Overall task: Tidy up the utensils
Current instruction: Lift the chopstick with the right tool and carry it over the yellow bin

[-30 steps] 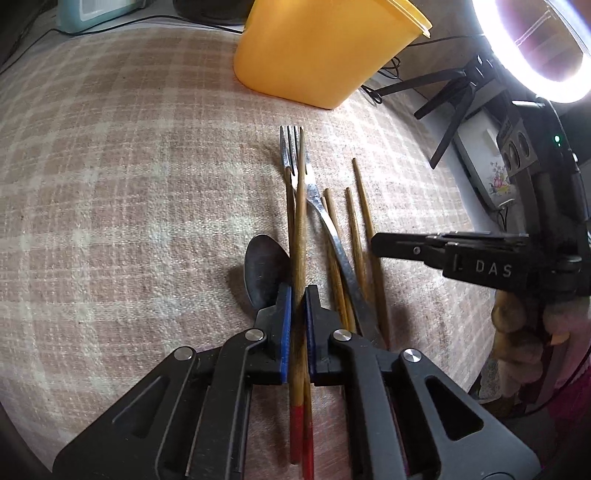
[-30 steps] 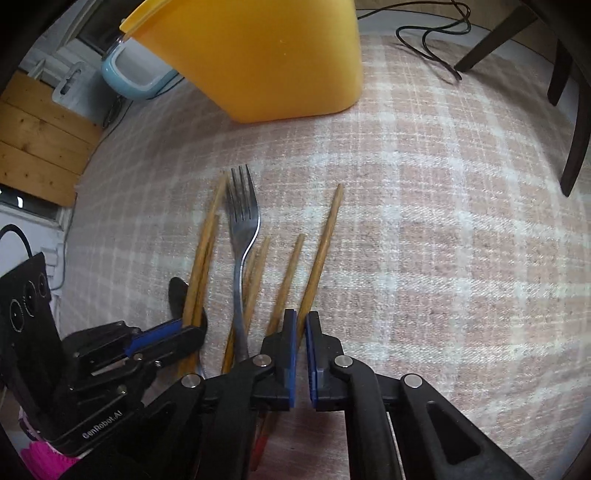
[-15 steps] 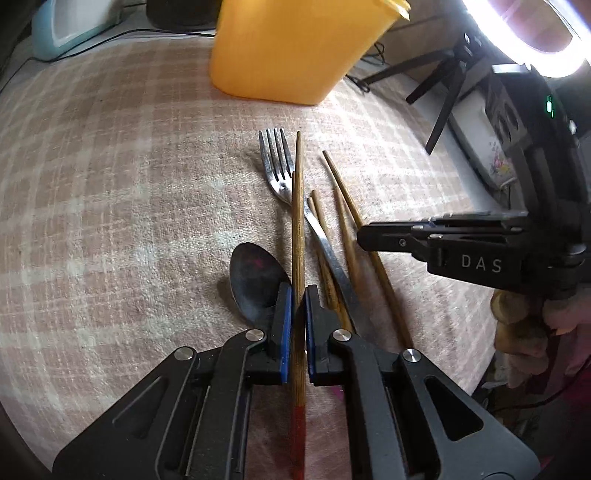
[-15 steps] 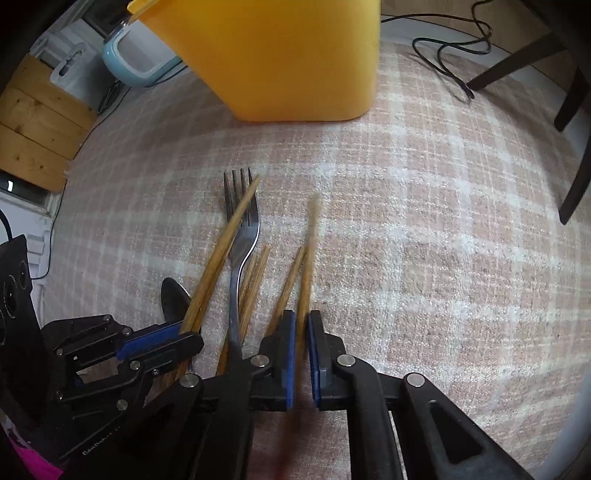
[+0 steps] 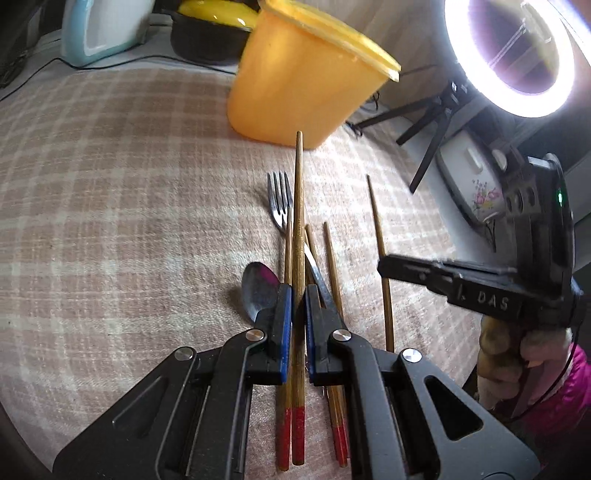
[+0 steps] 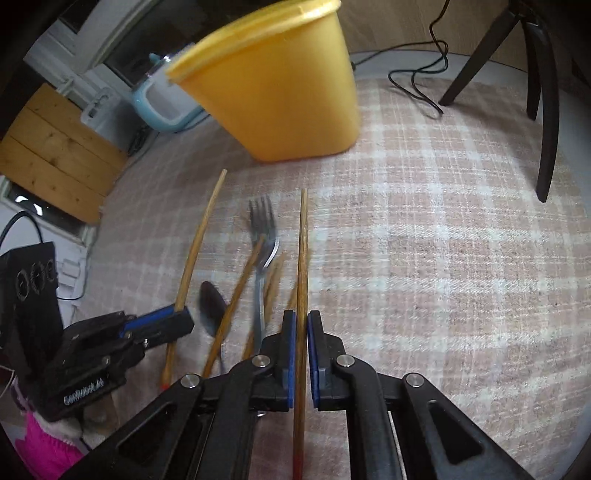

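Note:
My left gripper (image 5: 298, 295) is shut on a wooden chopstick (image 5: 297, 229) with a red end and holds it above the cloth, tip toward the yellow tub (image 5: 295, 85). My right gripper (image 6: 302, 321) is shut on another wooden chopstick (image 6: 303, 258), also lifted. A metal fork (image 5: 279, 201), a dark spoon (image 5: 258, 288) and several more chopsticks (image 5: 332, 258) lie on the checked cloth under both grippers. The right view shows the fork (image 6: 263, 236), the spoon (image 6: 212, 306), the tub (image 6: 280, 88) and the left gripper (image 6: 177, 317) at the lower left.
A ring light (image 5: 513, 55) on a tripod stands at the right past the table edge. A pale blue appliance (image 5: 99, 29) and a dark pot (image 5: 210, 37) sit behind the tub. Black chair legs (image 6: 543, 110) and a cable (image 6: 417, 85) are at the far right.
Both grippers have risen with their chopsticks, lifting them off the pile. The tub now shows more from the side in both views.

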Motion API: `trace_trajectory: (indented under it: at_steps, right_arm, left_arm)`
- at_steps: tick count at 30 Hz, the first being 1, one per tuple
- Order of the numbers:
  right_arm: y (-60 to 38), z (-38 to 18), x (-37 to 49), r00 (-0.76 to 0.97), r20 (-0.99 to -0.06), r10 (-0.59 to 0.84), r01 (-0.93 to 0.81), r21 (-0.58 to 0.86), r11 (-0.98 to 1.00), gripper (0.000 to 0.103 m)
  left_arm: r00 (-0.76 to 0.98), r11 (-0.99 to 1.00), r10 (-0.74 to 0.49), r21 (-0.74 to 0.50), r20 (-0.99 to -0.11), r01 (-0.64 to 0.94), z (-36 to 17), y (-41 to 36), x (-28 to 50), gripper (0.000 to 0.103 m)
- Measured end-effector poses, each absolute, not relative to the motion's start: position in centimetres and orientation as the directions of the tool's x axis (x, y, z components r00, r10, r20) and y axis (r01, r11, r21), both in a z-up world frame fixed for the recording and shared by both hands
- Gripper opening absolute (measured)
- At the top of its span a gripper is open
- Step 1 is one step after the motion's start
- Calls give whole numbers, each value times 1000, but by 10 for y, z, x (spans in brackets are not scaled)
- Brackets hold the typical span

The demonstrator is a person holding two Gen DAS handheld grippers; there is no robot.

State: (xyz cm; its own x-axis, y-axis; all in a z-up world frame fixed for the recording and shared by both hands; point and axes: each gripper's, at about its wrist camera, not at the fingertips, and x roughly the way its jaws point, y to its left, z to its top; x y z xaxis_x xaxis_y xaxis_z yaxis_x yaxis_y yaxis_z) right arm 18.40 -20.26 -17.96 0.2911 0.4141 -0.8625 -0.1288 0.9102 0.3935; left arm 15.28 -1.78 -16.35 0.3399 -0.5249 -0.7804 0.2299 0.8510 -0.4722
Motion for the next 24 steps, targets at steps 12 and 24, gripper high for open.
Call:
trace_trajectory:
  at_steps: [12,24]
  right_arm:
    - [-214,-125,144,471,-777,419,-191,373,908,4]
    - [-213,-73,121,602,-683,414,-240,339,909,3]
  left_arm:
    - [504,848,-526,-465,-685,254,-111,9,145,4]
    - [598,844,-530,-440,-601,306,-70,4,174,4]
